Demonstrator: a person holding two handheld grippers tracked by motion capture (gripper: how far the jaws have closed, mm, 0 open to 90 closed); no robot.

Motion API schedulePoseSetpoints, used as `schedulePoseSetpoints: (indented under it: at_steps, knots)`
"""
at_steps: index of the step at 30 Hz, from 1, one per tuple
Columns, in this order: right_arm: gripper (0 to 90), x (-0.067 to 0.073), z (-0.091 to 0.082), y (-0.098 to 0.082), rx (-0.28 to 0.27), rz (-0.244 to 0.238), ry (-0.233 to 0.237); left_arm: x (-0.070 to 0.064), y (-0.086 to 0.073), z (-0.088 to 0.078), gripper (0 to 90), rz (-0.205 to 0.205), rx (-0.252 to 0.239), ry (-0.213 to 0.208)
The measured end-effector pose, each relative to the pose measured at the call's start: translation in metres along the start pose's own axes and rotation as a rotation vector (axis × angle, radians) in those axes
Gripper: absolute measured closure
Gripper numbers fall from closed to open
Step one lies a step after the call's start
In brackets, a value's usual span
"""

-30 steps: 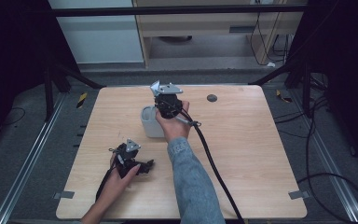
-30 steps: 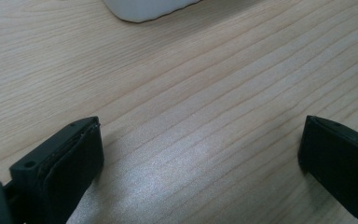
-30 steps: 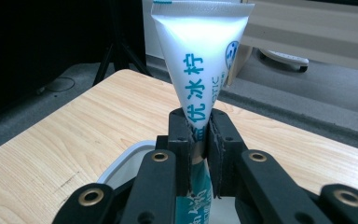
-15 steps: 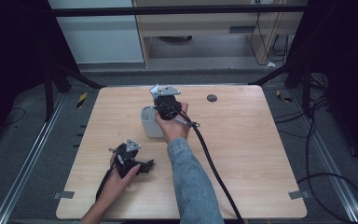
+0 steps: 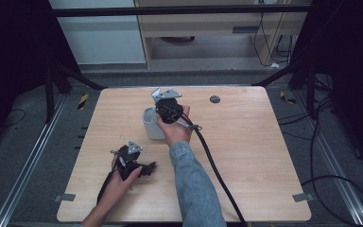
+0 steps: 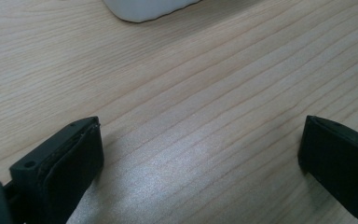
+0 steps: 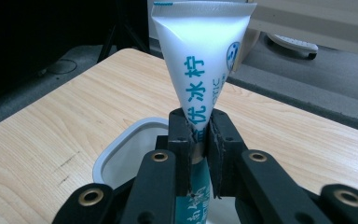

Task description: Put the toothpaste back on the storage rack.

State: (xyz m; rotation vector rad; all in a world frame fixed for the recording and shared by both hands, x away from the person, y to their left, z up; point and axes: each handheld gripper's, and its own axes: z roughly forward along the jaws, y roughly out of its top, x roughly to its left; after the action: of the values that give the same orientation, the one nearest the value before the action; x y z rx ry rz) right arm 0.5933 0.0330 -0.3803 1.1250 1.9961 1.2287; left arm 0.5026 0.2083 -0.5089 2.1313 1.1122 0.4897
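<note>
Right gripper (image 7: 199, 140), jaws clamped on upright tube (image 7: 200, 56), hovers over white cup (image 5: 151, 124).

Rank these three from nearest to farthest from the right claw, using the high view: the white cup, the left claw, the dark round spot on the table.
1. White cup: right beside the right claw, on its left.
2. Dark round spot: off to its right, near the table's far edge.
3. Left claw: toward the table's near edge.
</note>
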Motion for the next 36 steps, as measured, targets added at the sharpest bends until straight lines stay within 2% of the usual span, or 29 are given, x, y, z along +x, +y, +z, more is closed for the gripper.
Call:
schedulePoseSetpoints:
  at_steps: [15, 21, 36]
  knots:
    - [80.8, 0.0005, 0.002, -0.0045, 0.031, -0.004, 0.001, 0.0, 0.0002, 0.0002, 0.0, 0.0, -0.001, -0.001]
    - [80.8, 0.0022, 0.0034, -0.0066, 0.048, -0.026, -0.008, 0.0001, 0.0001, 0.0002, 0.0, 0.001, 0.0, -0.002]
    - [80.8, 0.0028, 0.0078, -0.0082, 0.064, -0.023, -0.01, 0.0001, 0.0001, 0.0002, 0.0, 0.001, -0.001, -0.002]
